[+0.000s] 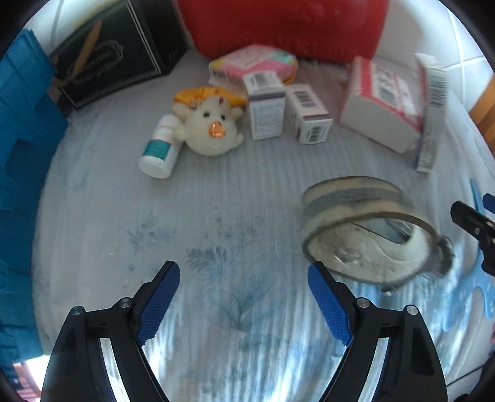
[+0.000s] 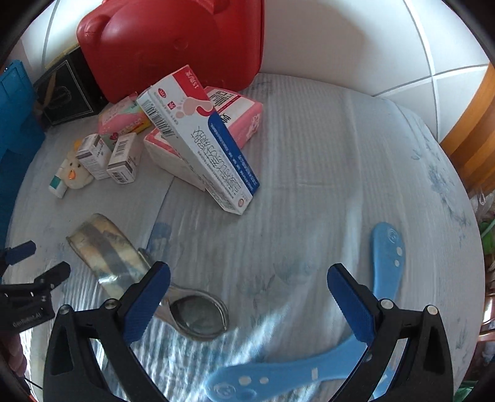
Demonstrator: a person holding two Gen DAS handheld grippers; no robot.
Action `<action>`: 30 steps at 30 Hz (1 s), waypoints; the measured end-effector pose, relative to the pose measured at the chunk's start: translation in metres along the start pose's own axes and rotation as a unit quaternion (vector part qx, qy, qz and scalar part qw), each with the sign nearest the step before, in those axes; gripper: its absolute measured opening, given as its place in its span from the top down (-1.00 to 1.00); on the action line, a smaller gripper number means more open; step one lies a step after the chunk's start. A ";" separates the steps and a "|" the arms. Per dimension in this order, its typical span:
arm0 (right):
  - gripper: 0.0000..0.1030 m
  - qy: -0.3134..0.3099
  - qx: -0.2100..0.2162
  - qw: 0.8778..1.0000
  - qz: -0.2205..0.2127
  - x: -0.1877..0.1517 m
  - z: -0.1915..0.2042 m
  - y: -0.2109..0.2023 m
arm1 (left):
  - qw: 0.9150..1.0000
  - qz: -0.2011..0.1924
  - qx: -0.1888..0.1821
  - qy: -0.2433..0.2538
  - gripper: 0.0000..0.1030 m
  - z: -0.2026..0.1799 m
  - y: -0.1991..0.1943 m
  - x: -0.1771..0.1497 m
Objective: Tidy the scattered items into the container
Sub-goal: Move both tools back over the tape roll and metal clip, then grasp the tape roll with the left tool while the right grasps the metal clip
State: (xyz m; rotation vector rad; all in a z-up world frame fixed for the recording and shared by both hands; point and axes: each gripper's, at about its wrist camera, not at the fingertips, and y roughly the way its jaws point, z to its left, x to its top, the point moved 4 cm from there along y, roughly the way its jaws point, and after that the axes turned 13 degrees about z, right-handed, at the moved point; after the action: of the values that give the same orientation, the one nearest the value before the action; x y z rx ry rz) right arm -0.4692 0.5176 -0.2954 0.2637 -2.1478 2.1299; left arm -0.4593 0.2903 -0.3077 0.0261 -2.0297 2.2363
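My left gripper (image 1: 244, 297) is open over a pale blue floral sheet, with nothing between its fingers. A worn, blurred tape roll (image 1: 365, 228) lies just right of its right fingertip. My right gripper (image 2: 249, 301) is open too; its left finger (image 2: 148, 300) overlaps the tape roll (image 2: 105, 247) and a metal ring (image 2: 198, 315) at the roll's end. A light blue curved plastic piece (image 2: 386, 263) runs under the right finger. Farther back lie a plush toy (image 1: 210, 126), a white bottle (image 1: 159, 148), two small boxes (image 1: 266, 105) and a long box (image 2: 201, 139).
A blue crate (image 1: 21, 139) stands along the left edge. A black box (image 1: 108, 52) and a red case (image 1: 284, 24) stand at the back against a white tiled wall. A tissue pack (image 1: 383, 102) and a pink packet (image 1: 256, 65) lie near them. Wooden furniture (image 2: 473, 139) is at the right.
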 end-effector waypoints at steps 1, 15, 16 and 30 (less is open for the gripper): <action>-1.00 -0.010 0.002 1.000 0.007 0.002 0.008 0.006 | 1.000 -0.005 0.005 -0.007 -0.65 0.006 -0.004 0.001; -1.00 -0.139 0.156 0.976 0.053 -0.027 0.131 0.019 | 0.995 -0.063 0.008 -0.071 -0.60 0.060 -0.058 0.001; -1.00 -0.135 0.148 0.978 0.050 -0.031 0.129 0.015 | 0.996 -0.061 -0.011 -0.062 -0.61 0.053 -0.060 -0.003; -1.00 -0.075 0.070 0.994 0.037 -0.046 0.037 0.004 | 0.997 0.028 -0.073 0.018 -0.68 -0.039 0.006 -0.009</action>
State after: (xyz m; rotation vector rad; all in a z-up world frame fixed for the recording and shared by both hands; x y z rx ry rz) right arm -0.4230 0.4834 -0.3085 0.3741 -2.1196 2.3781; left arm -0.4477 0.3280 -0.3180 -0.0841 -2.1960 2.0965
